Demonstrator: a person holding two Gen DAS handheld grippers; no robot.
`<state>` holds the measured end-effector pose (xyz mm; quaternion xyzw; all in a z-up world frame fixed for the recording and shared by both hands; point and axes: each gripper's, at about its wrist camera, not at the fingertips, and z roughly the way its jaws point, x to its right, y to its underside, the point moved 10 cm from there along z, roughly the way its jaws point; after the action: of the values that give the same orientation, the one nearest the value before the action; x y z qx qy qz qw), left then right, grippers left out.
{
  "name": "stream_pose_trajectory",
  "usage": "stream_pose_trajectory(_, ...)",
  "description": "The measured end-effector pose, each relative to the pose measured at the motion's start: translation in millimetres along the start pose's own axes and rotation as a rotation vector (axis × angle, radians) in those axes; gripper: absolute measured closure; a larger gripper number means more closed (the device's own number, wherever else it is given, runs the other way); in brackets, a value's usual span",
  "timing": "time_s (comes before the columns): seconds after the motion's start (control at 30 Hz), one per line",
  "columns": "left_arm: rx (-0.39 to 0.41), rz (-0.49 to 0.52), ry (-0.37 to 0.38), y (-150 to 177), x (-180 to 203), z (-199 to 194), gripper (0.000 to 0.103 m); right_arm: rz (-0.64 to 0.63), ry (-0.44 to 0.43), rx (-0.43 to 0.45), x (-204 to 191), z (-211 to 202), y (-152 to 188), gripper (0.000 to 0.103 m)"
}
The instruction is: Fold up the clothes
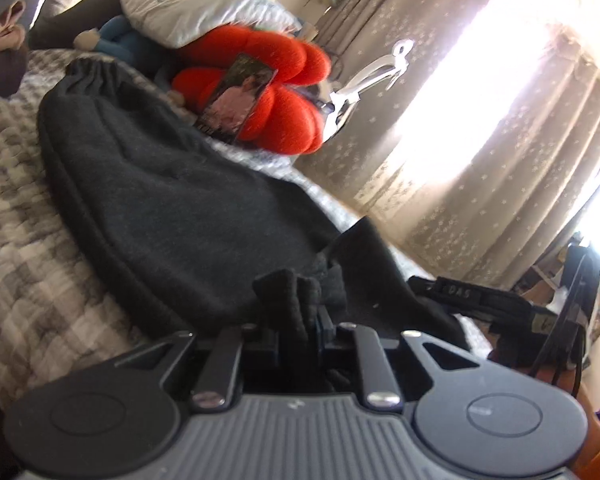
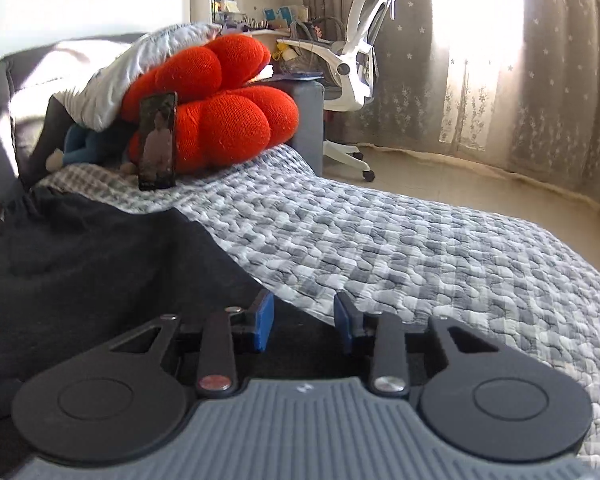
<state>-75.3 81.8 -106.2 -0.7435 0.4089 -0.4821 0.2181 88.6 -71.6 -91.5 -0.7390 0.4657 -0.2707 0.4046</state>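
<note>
- Bed quilt (image 2: pixel 420 248), grey-white check, under and ahead of the right gripper.
- Orange knitted cushion (image 2: pixel 224 116), far ahead, at the head of the bed.
- Phone (image 2: pixel 158 142) propped upright against the cushion.
- White pillow (image 2: pixel 112 84) atop cushion, left.
- White office chair (image 2: pixel 356 52), far ahead-right, on the floor.
- Curtains (image 2: pixel 560 80), right, backlit.

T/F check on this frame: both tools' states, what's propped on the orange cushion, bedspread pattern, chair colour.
1. The left tool is pinching the dark garment. True.
2. The right tool is clamped on fabric. False: its jaws stand apart and press on nothing.
3. A phone leans on the orange cushion. True.
4. The bedspread is plain blue. False: grey-and-white checks.
5. The desk chair is black. False: white.
</note>
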Motion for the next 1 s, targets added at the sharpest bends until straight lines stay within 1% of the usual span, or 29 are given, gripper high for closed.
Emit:
stream_pose_trajectory(0.03,0.006,0.007,0.001,0.2,-1.1,0.4,0.085,-0.021,0.022,-0.027,1.3,9.2,7.0,0.069)
stream_pose_trajectory(0.07,0.012,0.012,-0.001,-0.6,-1.5,-0.1,0.084,-0.028,0.036,-0.034,3.5,13.8,11.3,0.069)
stream_pose_trajectory(0.13,0.029,0.009,-0.014,-6.5,-0.4,-5.8,0.077,-0.035,0.048,-0.022,7.9,17.6,9.1,0.069)
stream_pose_trajectory(0.17,0.046,-0.003,-0.019,-10.3,-2.2,-10.1,0.075,-0.023,0.046,-0.013,9.4,14.3,6.0,0.069)
stream_pose_trajectory(0.2,0.068,-0.009,-0.025,-14.8,-3.6,-14.7,0.07,-0.011,0.03,0.007,10.2,8.6,2.7,0.069)
stream_pose_trajectory(0.23,0.102,0.001,-0.034,-20.9,-4.3,-19.9,0.069,0.001,0.015,0.027,11.0,2.9,-0.6,0.069)
stream_pose_trajectory(0.3,0.163,0.027,-0.044,-32.7,-3.5,-29.4,0.07,-0.006,-0.046,0.078,4.3,-13.7,-8.3,0.069)
stream_pose_trajectory(0.37,0.191,0.085,-0.012,-43.5,7.9,-32.2,0.07,-0.022,-0.105,0.121,-3.6,-30.8,-14.6,0.069)
stream_pose_trajectory(0.43,0.218,0.142,0.02,-54.0,19.4,-35.3,0.07,-0.055,-0.172,0.138,-15.2,-47.2,-16.4,0.069)
stream_pose_trajectory(0.47,0.214,0.175,0.046,-57.1,27.2,-34.3,0.07,-0.076,-0.209,0.138,-22.3,-54.2,-16.2,0.069)
stream_pose_trajectory(0.5,0.174,0.21,0.097,-55.3,38.4,-28.3,0.073,-0.097,-0.253,0.134,-29.9,-60.6,-14.6,0.073)
stream_pose_trajectory(0.53,0.132,0.23,0.15,-51.7,47.9,-22.5,0.076,-0.115,-0.313,0.129,-37.4,-66.1,-12.8,0.075)
stream_pose_trajectory(0.57,0.092,0.239,0.196,-46.3,54.7,-17.3,0.078,-0.128,-0.372,0.114,-44.2,-69.0,-10.0,0.08)
stream_pose_trajectory(0.6,0.059,0.245,0.219,-39.9,57.5,-12.0,0.082,-0.14,-0.431,0.1,-50.8,-72.2,-7.2,0.083)
stream_pose_trajectory(0.63,0.024,0.255,0.224,-32.7,57.3,-6.2,0.084,-0.157,-0.456,0.073,-55.5,-70.5,-2.7,0.083)
stream_pose_trajectory(0.67,-0.012,0.268,0.215,-24.8,54.9,0.1,0.084,-0.173,-0.459,0.045,-58.0,-66.2,1.4,0.083)
stream_pose_trajectory(0.73,-0.088,0.306,0.135,-6.3,40.9,14.2,0.088,-0.22,-0.4,-0.014,-58.3,-47.2,12.7,0.083)
stream_pose_trajectory(0.77,-0.11,0.329,0.106,0.8,35.3,18.7,0.091,-0.243,-0.37,-0.043,-58.2,-38.0,18.3,0.085)
stream_pose_trajectory(0.8,-0.1,0.359,0.097,3.9,32.5,18.8,0.096,-0.265,-0.34,-0.072,-58.0,-28.8,23.8,0.09)
stream_pose_trajectory(0.87,-0.094,0.411,0.078,6.5,32.5,16.7,0.096,-0.254,-0.342,-0.068,-57.1,-18.3,17.9,0.091)
stream_pose_trajectory(0.97,-0.086,0.429,0.079,7.6,31.6,13.5,0.097,-0.191,-0.315,-0.066,-49.8,0.4,4.4,0.097)
stream_pose_trajectory(1.0,-0.081,0.434,0.081,7.9,31.3,12.6,0.097,-0.173,-0.304,-0.067,-48.0,7.4,0.9,0.101)
